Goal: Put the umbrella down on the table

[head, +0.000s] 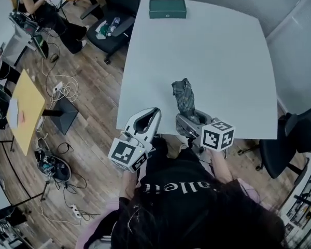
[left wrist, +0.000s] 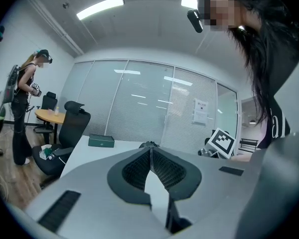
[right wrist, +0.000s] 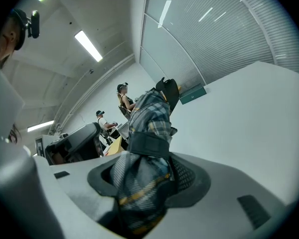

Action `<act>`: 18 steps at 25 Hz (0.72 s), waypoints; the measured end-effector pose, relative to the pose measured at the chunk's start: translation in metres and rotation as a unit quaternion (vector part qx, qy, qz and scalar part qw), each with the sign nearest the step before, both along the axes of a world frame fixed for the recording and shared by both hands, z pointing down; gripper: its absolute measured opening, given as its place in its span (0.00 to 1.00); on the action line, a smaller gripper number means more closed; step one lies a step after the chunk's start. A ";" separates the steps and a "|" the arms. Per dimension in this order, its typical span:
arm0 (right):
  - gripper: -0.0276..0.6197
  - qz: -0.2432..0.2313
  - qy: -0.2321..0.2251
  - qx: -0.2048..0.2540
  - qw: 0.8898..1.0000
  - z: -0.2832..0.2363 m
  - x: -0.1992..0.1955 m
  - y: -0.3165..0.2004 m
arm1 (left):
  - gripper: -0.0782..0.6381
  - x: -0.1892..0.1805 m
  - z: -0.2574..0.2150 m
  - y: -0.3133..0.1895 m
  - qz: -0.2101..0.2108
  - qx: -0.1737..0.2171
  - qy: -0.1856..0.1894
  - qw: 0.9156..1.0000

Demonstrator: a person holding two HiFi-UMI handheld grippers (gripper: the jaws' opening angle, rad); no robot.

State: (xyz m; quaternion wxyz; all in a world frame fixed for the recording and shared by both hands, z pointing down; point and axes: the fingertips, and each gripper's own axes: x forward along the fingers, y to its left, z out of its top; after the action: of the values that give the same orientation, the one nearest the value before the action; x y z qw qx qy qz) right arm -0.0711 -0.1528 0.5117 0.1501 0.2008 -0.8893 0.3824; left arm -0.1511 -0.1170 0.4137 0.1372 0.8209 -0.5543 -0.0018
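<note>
A folded plaid umbrella (head: 184,98) with a dark strap sticks out over the near part of the white table (head: 223,56). My right gripper (head: 185,119) is shut on its lower end, just past the table's front edge. In the right gripper view the umbrella (right wrist: 148,128) fills the gap between the jaws and points away over the table (right wrist: 249,113). My left gripper (head: 153,113) hangs beside it at the table's near left corner, shut with nothing in it. In the left gripper view its tips (left wrist: 150,152) meet, and the umbrella's end (left wrist: 148,144) shows just beyond.
A green box (head: 167,8) lies at the table's far edge. Black office chairs stand at the far left (head: 111,32) and at the right (head: 287,144). Cables lie on the wooden floor (head: 59,90) to the left. Another person (head: 39,7) works at a yellow table.
</note>
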 end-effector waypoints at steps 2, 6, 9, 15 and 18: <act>0.38 0.013 0.004 -0.002 1.000 0.002 -0.013 -0.012 | 0.16 -0.014 -0.001 -0.012 0.013 0.002 0.000 1.000; 0.38 0.031 0.015 -0.007 0.999 0.010 -0.036 -0.033 | 0.16 -0.040 0.000 -0.030 0.033 0.003 0.001 0.999; 0.38 0.041 0.034 -0.006 0.999 0.019 -0.049 -0.053 | 0.16 -0.056 0.000 -0.037 0.041 0.003 0.006 0.999; 0.38 0.061 0.091 -0.003 0.994 0.054 -0.070 -0.113 | 0.16 -0.086 -0.004 -0.048 0.044 0.009 0.007 0.999; 0.38 0.067 0.136 -0.004 0.988 0.083 -0.076 -0.141 | 0.16 -0.101 -0.003 -0.048 0.040 0.007 0.009 0.999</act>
State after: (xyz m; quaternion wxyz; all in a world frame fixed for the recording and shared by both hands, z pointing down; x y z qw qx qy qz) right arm -0.1471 -0.2942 0.5948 0.2447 0.3099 -0.8436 0.3638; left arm -0.2517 -0.1651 0.4104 0.1369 0.8431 -0.5199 -0.0078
